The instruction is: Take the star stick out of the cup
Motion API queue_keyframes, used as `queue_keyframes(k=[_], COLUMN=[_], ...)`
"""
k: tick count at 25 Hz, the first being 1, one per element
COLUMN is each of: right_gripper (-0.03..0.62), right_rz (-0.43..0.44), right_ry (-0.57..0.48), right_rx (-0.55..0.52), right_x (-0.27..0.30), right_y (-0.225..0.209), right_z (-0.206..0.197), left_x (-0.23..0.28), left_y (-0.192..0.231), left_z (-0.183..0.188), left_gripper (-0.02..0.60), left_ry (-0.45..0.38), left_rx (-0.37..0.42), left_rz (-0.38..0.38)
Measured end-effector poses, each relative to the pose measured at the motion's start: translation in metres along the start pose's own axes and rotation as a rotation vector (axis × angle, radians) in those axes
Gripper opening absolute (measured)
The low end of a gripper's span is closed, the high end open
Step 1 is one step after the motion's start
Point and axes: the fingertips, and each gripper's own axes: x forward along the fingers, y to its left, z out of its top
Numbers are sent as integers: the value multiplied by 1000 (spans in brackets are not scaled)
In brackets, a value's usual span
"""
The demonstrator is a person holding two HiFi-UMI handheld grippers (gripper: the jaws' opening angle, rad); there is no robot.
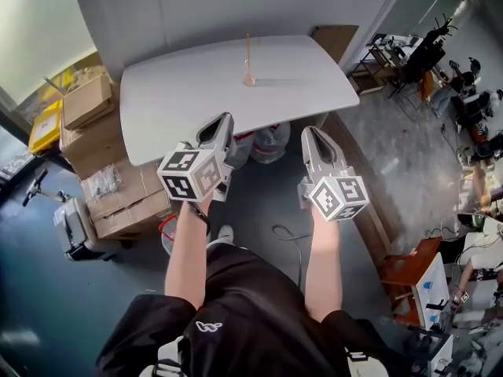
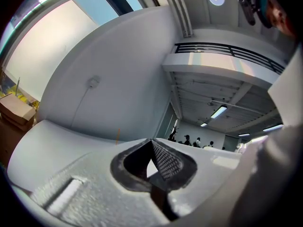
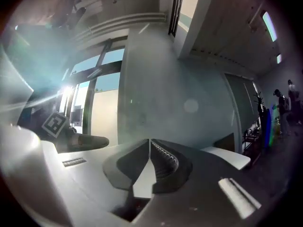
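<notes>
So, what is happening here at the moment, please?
A person stands in front of a white table, holding a left tool and a right tool. Both tools are shut and empty, near the table's front edge. Toward the far side of the table, a small cup holds a thin stick upright. Nothing touches it, so the stick is not yet taken out.

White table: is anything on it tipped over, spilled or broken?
Nothing stands out. The thin orange stick stands upright in its small pale cup on the white rounded table, with no spill around it.
</notes>
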Motion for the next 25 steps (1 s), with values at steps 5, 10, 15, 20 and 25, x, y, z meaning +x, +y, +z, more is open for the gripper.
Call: queue_keyframes(k=[5, 10, 15, 20, 25], right_gripper=[20, 20, 20, 20, 14], right_rz=[-31, -25, -24, -12, -19], right_ry=[34, 60, 99, 150, 147], right_rx=[31, 61, 77, 74, 79], right_x=[42, 90, 128, 144, 152], right_y=[-21, -37, -44, -47, -52], right_z=[-23, -42, -57, -74, -73], left_x=[35, 63, 82, 93, 101], left_y=[41, 77, 106, 124, 124], left_z=[-9, -13, -20, -30, -30], left_gripper=[2, 2, 2, 2, 2], left_ry=[50, 88, 128, 144, 143], left_rx=[-8, -7, 16, -17, -20], left_rz=[9, 28, 55, 78, 66])
